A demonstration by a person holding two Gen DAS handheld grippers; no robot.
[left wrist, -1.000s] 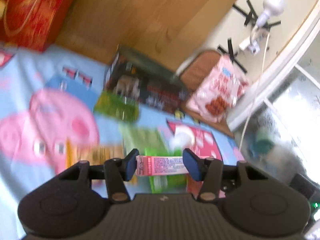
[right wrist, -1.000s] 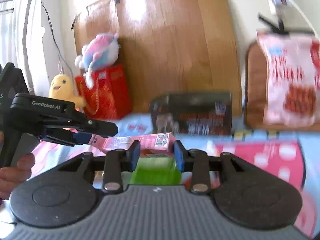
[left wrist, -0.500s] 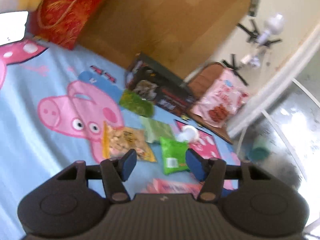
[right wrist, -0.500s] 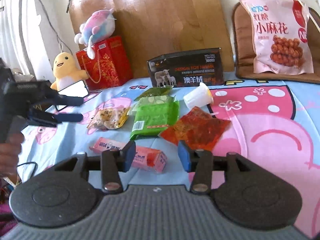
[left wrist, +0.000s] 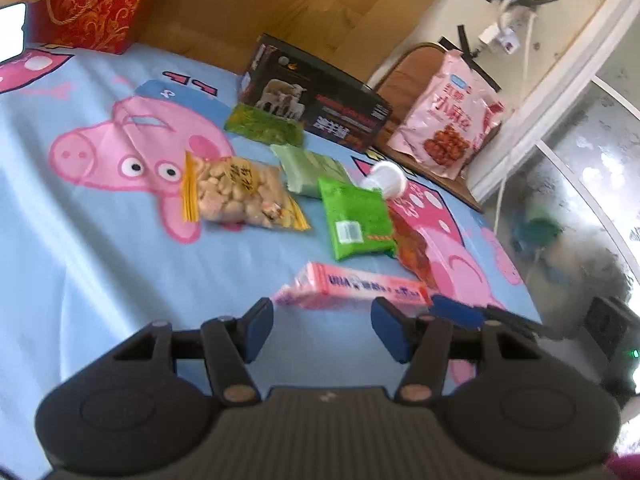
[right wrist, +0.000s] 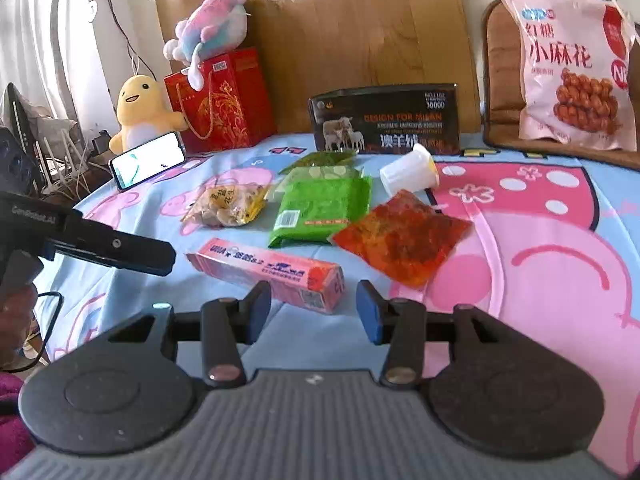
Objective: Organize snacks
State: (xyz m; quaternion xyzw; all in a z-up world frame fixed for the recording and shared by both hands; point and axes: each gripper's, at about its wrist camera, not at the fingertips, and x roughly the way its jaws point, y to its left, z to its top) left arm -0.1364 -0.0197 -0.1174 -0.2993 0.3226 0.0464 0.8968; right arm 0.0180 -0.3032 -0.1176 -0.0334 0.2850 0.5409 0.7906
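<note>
Pink snack box (right wrist: 266,274) flat on cloth (right wrist: 120,288)

A yellow plush duck (right wrist: 142,110) beside a red gift bag (right wrist: 224,100), pastel plush toy (right wrist: 212,26) on top, lit phone (right wrist: 148,159) leaning in front.

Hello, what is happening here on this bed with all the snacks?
A person is sorting snacks with a handheld gripper in each hand. The long pink box lies flat on the cartoon-pig sheet, in front of both grippers. The left gripper and the right gripper are both open and hold nothing. Behind the box lie a bright green packet, a red-orange pouch and a clear bag of peanuts.
</note>
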